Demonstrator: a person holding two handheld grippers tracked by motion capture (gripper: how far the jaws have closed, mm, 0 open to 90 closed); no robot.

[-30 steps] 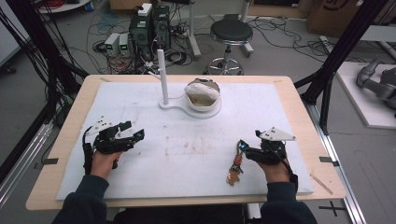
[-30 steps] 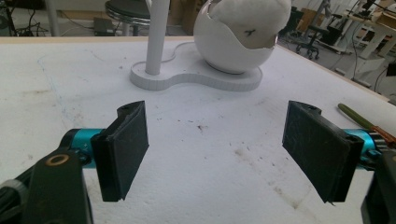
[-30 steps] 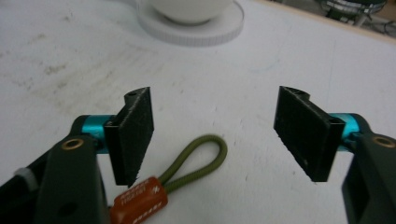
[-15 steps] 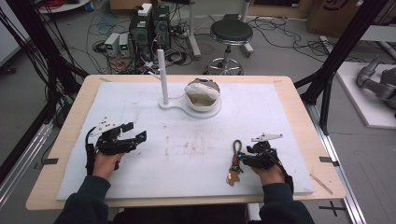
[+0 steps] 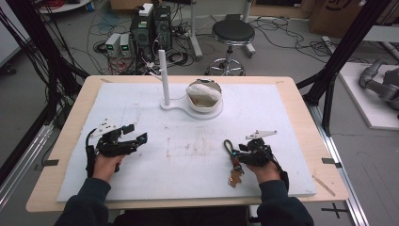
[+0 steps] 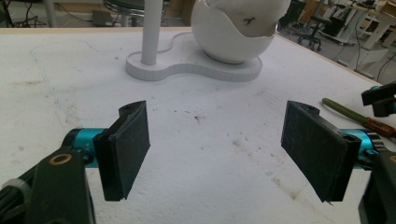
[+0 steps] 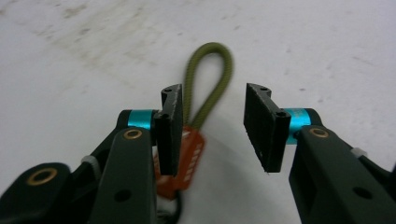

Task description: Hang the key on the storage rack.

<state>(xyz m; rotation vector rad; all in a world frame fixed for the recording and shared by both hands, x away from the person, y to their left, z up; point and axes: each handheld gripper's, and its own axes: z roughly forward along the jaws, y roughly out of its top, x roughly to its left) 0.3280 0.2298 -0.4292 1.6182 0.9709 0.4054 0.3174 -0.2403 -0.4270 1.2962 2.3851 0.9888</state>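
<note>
The right hand-held gripper (image 7: 212, 133), jaws just closing but not yet pinching, straddles the keychain's olive loop (image 7: 210, 79) lying on the desk (image 5: 188, 155); centre it before squeezing; the left hand-held gripper (image 6: 224, 154) stands spread

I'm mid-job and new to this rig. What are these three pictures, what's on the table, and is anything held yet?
No robot here: a person holds a two-jaw tool in each hand. The high view looks down on the table; the other two pictures come from cameras riding on each tool, looking along its black jaws.

On the table stand a white stand with a post and a cracked white shell, and nearer the person lies a keychain with an olive cord loop and an orange tag.

The left hand-held gripper is open over bare table. The right hand-held gripper has just been closing, its jaws either side of the cord, not yet pressing it. Nothing is held.
</note>
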